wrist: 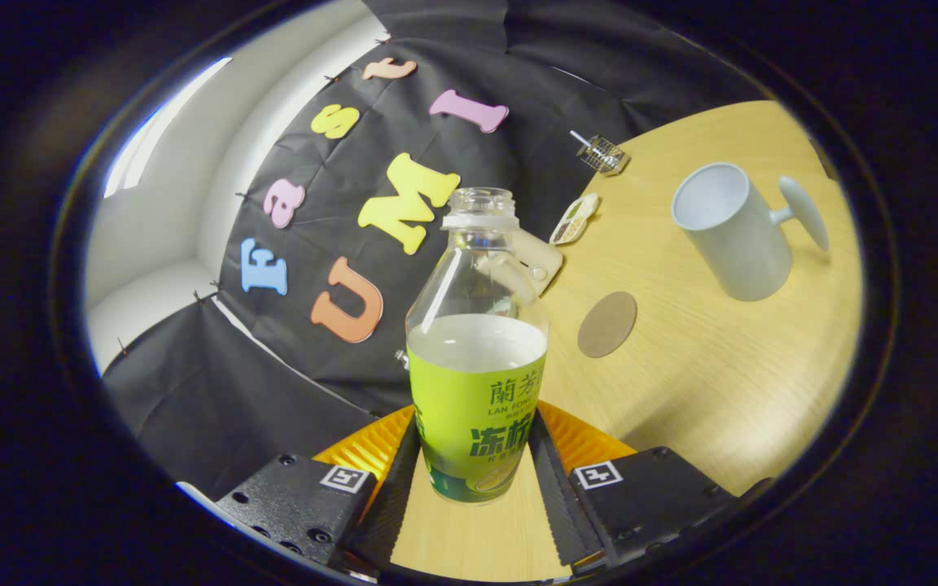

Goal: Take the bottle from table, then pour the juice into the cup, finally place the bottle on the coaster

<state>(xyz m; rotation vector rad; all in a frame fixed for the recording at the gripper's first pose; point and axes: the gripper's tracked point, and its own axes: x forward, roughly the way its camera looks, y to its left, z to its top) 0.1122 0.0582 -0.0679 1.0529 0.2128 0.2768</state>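
An uncapped clear bottle (475,358) with a green label and pale juice in its lower half stands between my two fingers (394,480). My gripper (475,456) is shut on the bottle, both orange-backed pads pressing the label's sides. The whole view is tilted, and the bottle's base hangs a little above the wooden table (705,382). A round brown coaster (607,324) lies on the table beyond the bottle, to its right. Farther right stands a white cup (734,230) with a handle, its mouth open towards me.
A small wire basket-like object (602,153) and a small patterned oval item (574,219) lie near the table's far edge. A beige object (538,256) sits just behind the bottle. The black cloth wall rises behind the table.
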